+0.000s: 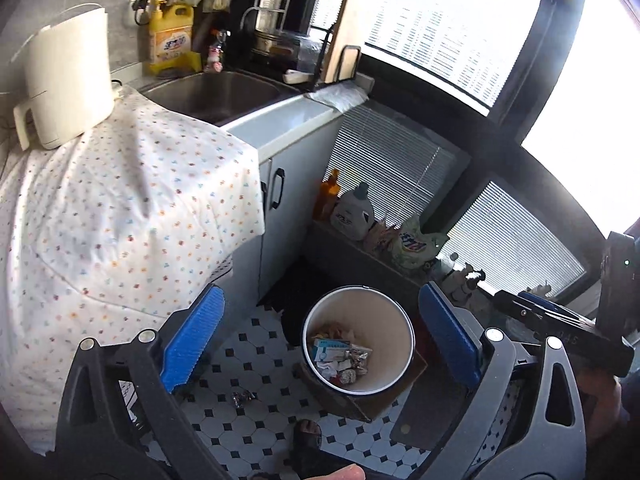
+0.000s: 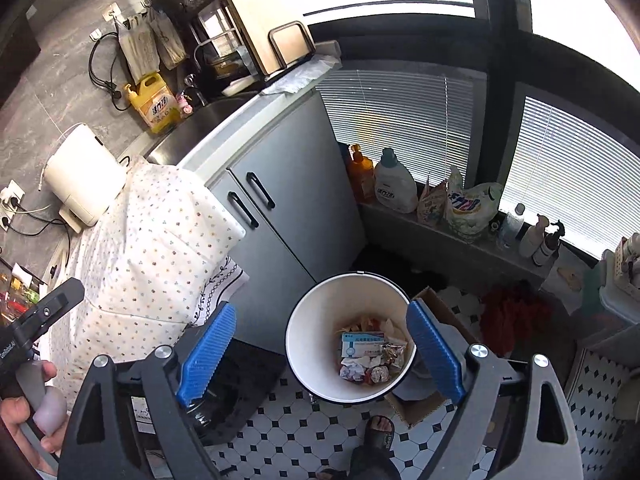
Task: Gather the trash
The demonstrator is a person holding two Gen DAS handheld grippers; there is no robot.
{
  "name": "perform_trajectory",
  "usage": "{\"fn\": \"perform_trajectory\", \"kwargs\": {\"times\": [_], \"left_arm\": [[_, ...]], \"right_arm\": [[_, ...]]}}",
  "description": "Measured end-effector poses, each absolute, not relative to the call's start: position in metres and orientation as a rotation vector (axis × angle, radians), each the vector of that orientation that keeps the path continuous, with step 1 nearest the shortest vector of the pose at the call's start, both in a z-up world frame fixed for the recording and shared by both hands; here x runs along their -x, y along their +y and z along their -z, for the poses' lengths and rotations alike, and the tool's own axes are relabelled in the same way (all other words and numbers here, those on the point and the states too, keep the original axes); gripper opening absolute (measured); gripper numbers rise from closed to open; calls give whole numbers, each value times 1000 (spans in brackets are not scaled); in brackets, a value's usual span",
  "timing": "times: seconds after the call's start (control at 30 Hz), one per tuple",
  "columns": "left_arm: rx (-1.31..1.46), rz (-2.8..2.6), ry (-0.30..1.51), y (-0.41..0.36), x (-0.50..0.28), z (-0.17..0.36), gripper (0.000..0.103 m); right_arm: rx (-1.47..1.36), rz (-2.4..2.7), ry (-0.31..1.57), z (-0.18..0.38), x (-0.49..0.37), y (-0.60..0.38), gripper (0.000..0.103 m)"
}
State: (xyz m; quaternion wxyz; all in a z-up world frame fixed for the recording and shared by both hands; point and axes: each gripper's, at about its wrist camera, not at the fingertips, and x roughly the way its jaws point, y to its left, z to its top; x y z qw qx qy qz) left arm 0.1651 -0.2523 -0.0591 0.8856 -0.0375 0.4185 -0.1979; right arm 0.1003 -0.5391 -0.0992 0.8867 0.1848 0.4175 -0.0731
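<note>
A white round trash bin [image 1: 394, 320] stands on the tiled floor, seen from above; it also shows in the right wrist view [image 2: 308, 320]. Inside lie a blue-and-white box [image 1: 329, 350], crumpled paper and foil wrappers [image 2: 390, 354]. A small foil wrapper [image 1: 243, 398] lies on the floor left of the bin. My left gripper [image 1: 320, 340] is open and empty, high above the bin. My right gripper [image 2: 322, 350] is open and empty, also above the bin.
A table with a dotted cloth [image 1: 120, 216] and a white kettle [image 1: 68, 80] is at left. A grey sink cabinet [image 2: 280, 184] stands behind the bin. Detergent bottles [image 2: 394, 184] line the window ledge. A cardboard box [image 2: 424, 404] lies under the bin. A sandalled foot [image 2: 380, 432] is nearby.
</note>
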Motion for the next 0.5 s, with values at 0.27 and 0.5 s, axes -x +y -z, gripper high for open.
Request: {"fn": "perform_trajectory", "kwargs": {"times": [0.27,0.5], "left_arm": [[86,319,784,-184,-120,17,97],[88,276,749,-143,-78,1,97]], "right_arm": [[-315,109,816,49,-80,-482,95],[-288,67,783,26,-51,-435,95]]}}
